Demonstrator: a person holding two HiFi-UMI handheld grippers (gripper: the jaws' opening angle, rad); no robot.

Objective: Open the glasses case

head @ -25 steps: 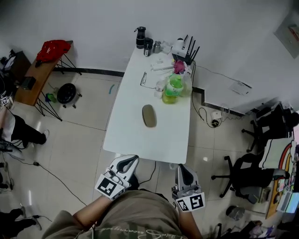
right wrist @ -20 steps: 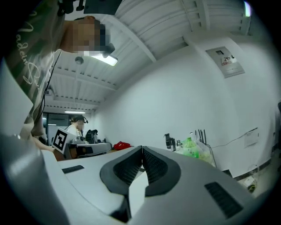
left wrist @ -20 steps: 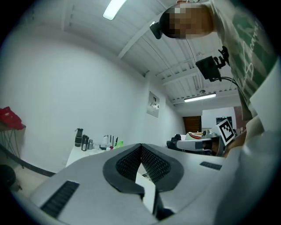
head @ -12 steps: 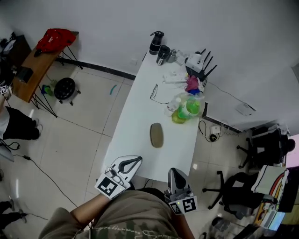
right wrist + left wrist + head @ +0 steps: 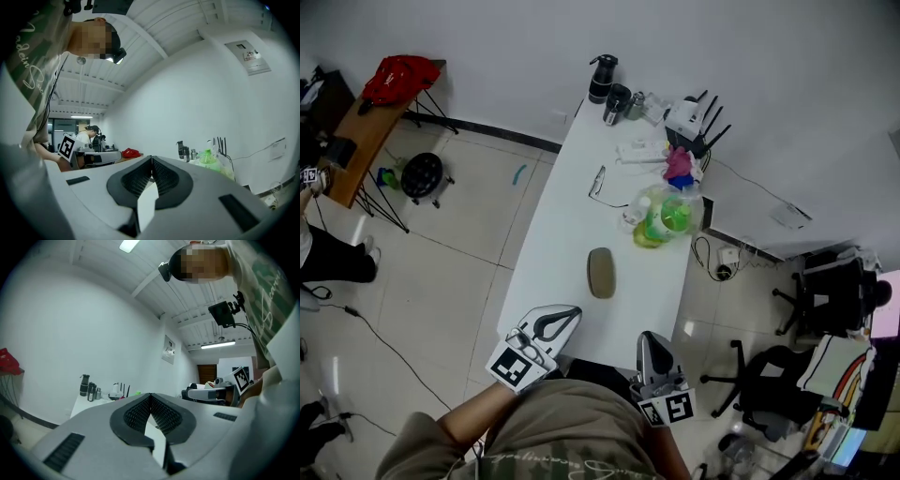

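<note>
While the oval, brownish glasses case (image 5: 601, 273) is lying shut on the smooth white worktop (image 5: 551, 246), hiding whatever it holds, the left hand-held gripper (image 5: 572, 312) and right hand-held gripper (image 5: 649, 337) are hovering at the near edge, jaws pressed together on nothing. The case is sitting apart from both, ahead and between them. Farther along, a green translucent bottle (image 5: 661, 219) and a dark flask (image 5: 600, 78) are standing.
</note>
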